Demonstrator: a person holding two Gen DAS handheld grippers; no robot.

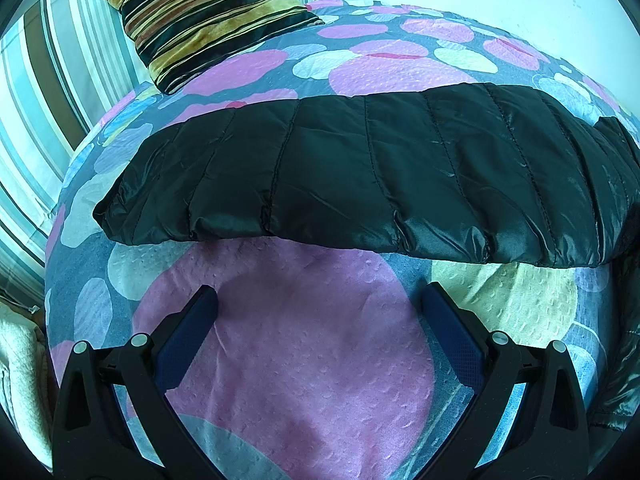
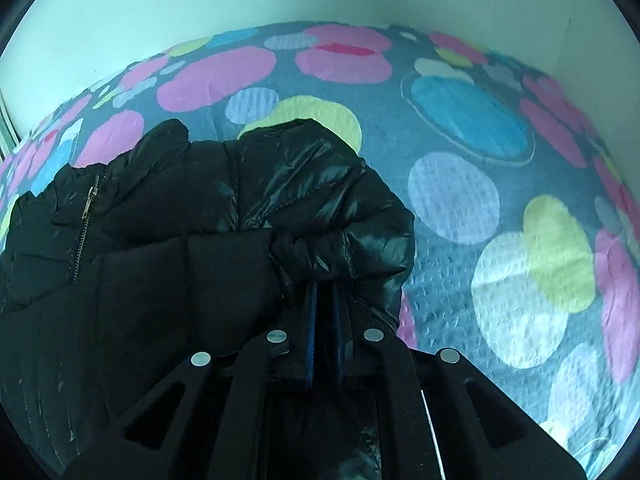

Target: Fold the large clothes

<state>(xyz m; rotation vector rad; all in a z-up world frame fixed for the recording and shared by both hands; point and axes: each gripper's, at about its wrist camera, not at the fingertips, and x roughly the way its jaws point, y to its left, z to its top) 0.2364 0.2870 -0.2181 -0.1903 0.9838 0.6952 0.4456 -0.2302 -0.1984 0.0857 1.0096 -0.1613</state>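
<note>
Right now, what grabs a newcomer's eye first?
The shiny black quilted puffer jacket lying across the bed's bright circle-patterned bedspread. The right gripper is shut on a bunched fold of it, while the open left gripper hovers near its edge. A gold-and-black striped pillow sits behind.

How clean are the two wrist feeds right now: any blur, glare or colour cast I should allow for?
Left wrist view: sharp, bluish-green cast, strong fisheye bulge in the dotted bedspread, soft sheen on the black quilted puffer jacket, open left claw crisp. Right wrist view: same cast, sharp, glossy highlights on the jacket folds, its dark areas losing detail around the shut right claw.
</note>
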